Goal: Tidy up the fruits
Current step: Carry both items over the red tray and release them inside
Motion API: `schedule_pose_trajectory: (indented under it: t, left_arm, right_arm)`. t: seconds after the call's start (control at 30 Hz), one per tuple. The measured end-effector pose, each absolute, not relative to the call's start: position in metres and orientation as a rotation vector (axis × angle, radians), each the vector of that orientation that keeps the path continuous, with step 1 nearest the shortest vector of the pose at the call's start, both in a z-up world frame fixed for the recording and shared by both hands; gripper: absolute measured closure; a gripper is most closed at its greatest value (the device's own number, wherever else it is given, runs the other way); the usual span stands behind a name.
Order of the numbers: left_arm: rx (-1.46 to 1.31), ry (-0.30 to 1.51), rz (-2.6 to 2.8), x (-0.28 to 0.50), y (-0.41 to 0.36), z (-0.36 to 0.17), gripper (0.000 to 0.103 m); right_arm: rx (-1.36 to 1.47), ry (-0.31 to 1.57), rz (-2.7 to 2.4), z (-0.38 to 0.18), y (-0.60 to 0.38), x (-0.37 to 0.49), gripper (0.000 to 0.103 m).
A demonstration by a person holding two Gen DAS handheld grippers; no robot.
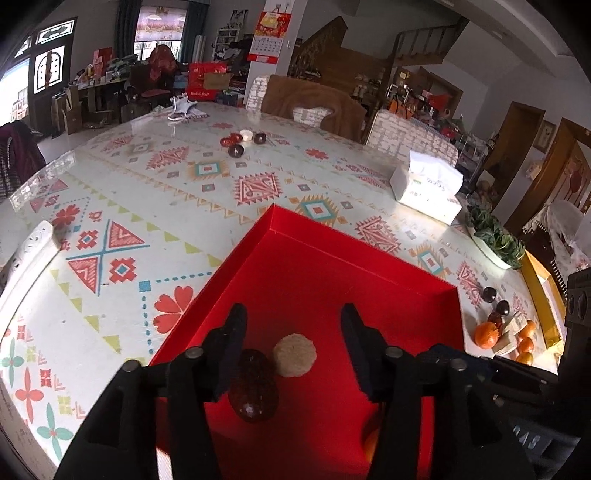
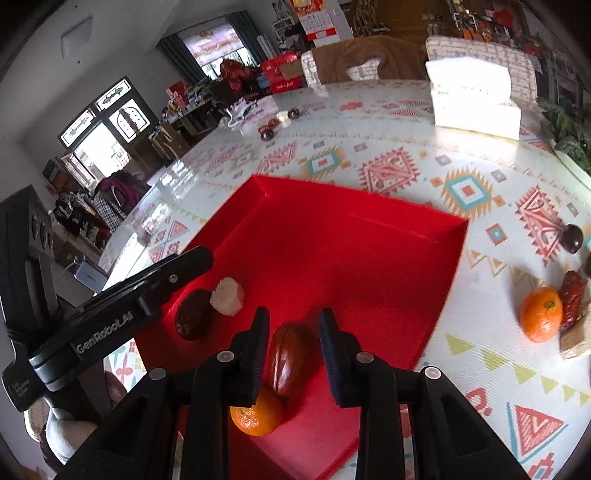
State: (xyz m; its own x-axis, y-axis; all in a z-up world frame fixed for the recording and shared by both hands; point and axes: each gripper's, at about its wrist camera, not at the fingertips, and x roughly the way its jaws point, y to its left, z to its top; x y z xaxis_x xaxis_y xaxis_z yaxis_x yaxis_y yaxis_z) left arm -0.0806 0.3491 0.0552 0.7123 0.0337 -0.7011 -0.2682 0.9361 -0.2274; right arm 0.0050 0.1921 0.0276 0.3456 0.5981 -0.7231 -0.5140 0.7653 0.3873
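The left gripper [image 1: 293, 345] stands open over the red tray [image 1: 369, 266], a dark date [image 1: 253, 386] and pale cake [image 1: 294, 355] lying free. The right gripper [image 2: 291, 339] grips a brown date [image 2: 286, 360]; its finger half hides an orange [image 2: 255, 415].

A home: dining table [image 1: 207, 177], wooden staircase [image 1: 369, 48], wall calendar [image 1: 267, 35].

Round table [image 1: 155, 206] under a glossy cloth patterned with red, teal and yellow shapes; brown-draped chair [image 1: 310, 101] at its far edge. Grey walls, wall calendar [image 1: 269, 35], daylit curtained window [image 1: 159, 26], wooden staircase [image 1: 399, 48], wooden doors [image 1: 524, 147] at right. Cluttered shelves behind, perhaps stacked gift boxes.
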Motion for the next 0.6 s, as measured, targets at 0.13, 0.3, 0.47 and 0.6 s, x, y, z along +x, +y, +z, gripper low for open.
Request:
schedule_pose_trajectory:
  t: [0.13,0.3,0.47,0.6]
  left_arm:
    - [-0.303,0.743,0.179,-0.090,0.337,0.066,0.031]
    - [-0.232,0.737,0.229,-0.105,0.298,0.075,0.019]
    - [-0.157,0.743,0.186,-0.113,0.252,0.077,0.019]
    - [-0.050,0.724,0.190,-0.118,0.213,0.081,0.019]
  right_arm:
    - [0.126,0.940,0.702,0.042,0.171,0.003,0.072]
    - [0.163,0.897,0.662,0.053,0.142,-0.003,0.066]
    - [0.208,0.880,0.610,0.054,0.102,-0.012,0.064]
    - [0.242,0.875,0.555,0.050,0.064,-0.019,0.059]
